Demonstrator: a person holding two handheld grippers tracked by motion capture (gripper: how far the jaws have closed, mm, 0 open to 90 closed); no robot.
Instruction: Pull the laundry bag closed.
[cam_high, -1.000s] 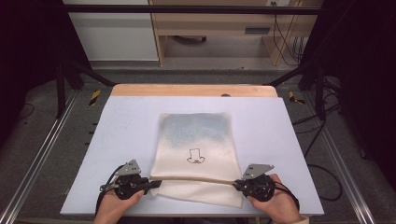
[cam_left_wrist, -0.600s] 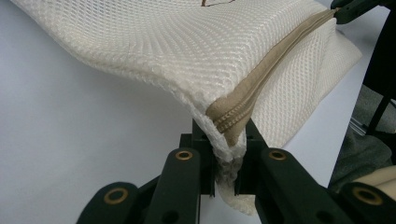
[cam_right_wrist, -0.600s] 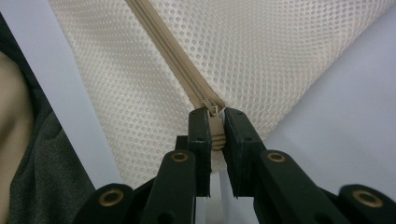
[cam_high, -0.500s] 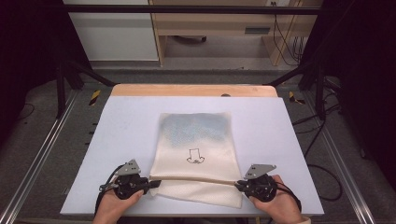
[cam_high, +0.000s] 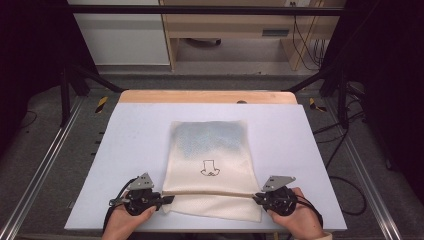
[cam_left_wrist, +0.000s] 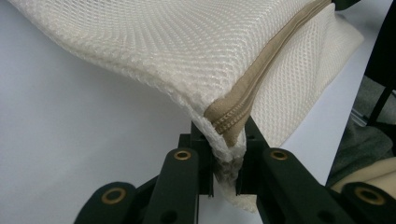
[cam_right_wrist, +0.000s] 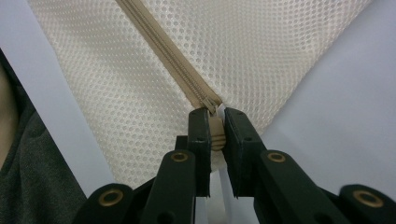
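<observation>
Mesh bag (cam_high: 210, 165) lies flat mid-table, zipper (cam_high: 210, 193) ends pinched by left gripper (cam_left_wrist: 225, 154) and right gripper (cam_right_wrist: 215, 135). If pulled unevenly, thin mesh could slip out or tear.

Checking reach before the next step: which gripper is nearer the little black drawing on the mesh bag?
Roughly even, the left maybe slightly nearer. The drawing sits mid-bag; the left gripper clamps the zipper's left end, the right gripper its right end.
</observation>
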